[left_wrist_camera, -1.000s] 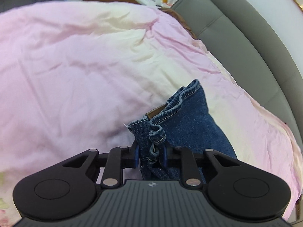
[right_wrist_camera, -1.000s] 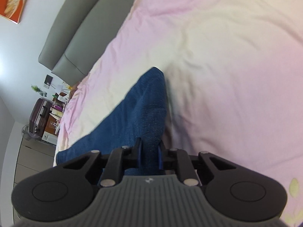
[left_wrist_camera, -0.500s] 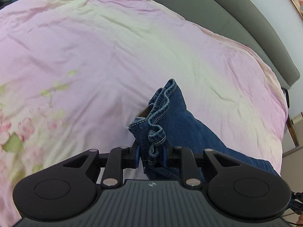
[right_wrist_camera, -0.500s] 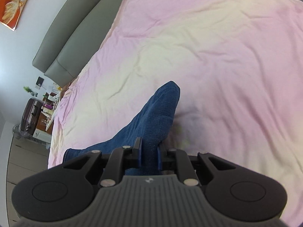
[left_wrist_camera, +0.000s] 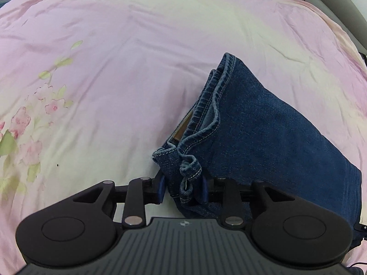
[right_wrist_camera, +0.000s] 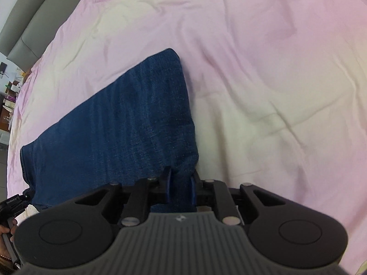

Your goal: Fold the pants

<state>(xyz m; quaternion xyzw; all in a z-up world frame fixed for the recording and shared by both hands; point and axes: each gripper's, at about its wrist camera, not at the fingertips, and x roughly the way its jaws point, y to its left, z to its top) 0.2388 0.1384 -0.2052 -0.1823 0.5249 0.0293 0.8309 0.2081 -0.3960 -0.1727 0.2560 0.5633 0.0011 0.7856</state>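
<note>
— Looking at the folded jeans (left_wrist_camera: 263, 133) lying flat on the pink bedspread (left_wrist_camera: 114, 68): waistband edge facing left, loads of bare sheet beyond, grey headboard (right_wrist_camera: 25, 32) way off at the rim.

— Seeing the left gripper (left_wrist_camera: 183, 189) opening, belt loop between the pads, maybe barely touching. Right gripper (right_wrist_camera: 180, 189) clamped tight on the denim corner, fold edge running right beside open bedspread.

A bed is covered by a wrinkled pink and cream bedspread (left_wrist_camera: 128, 73), printed with pink flowers and green leaves (left_wrist_camera: 25, 123) at one side. Folded blue jeans (left_wrist_camera: 270, 137) are laid flat directly on the bedspread.
</note>
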